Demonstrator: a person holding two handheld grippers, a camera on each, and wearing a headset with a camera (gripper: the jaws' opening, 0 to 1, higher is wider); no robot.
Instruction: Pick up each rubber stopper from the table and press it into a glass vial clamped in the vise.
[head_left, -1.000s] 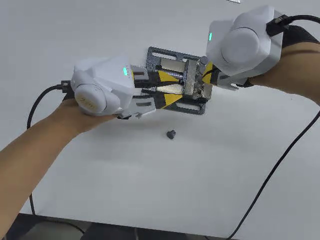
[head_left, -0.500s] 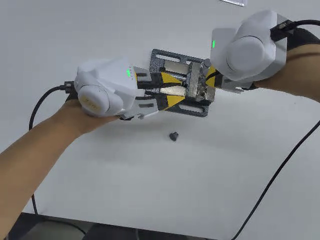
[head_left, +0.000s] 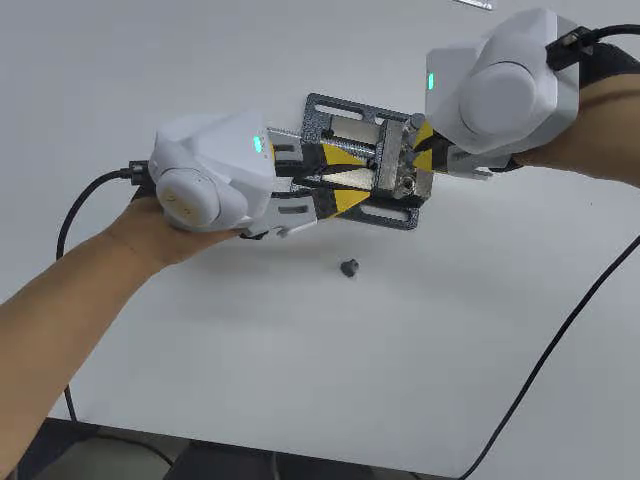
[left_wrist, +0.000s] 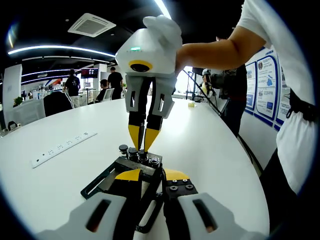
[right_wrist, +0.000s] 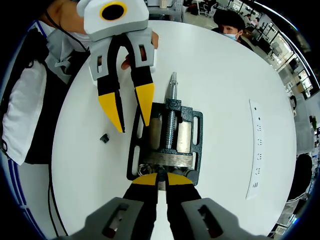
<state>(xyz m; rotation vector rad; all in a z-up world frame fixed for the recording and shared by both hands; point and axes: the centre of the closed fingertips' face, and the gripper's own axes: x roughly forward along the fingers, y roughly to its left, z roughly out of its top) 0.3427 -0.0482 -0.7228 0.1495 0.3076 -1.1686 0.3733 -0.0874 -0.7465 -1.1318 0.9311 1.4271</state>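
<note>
A dark metal vise (head_left: 350, 108) (right_wrist: 196, 125) lies on the white table, with a row of small dark-capped vials (left_wrist: 133, 151) clamped at one end. My right gripper (head_left: 418, 150) (right_wrist: 161, 179) (left_wrist: 143, 145) points down onto that row, its jaws shut with a narrow gap on a rubber stopper that is mostly hidden. My left gripper (head_left: 345, 178) (left_wrist: 152, 175) (right_wrist: 131, 114) stands open at the vise's screw end, holding nothing. One loose dark stopper (head_left: 349, 267) (right_wrist: 104, 138) sits on the table in front of the vise.
A white power strip (left_wrist: 62, 150) (right_wrist: 257, 150) lies on the table beyond the vise. Black cables (head_left: 560, 320) trail from both grippers. The near table edge (head_left: 300, 455) runs along the bottom. People stand in the room behind.
The right gripper has edged slightly toward the right over the vial end of the vise. The left gripper and the loose stopper have stayed put.
</note>
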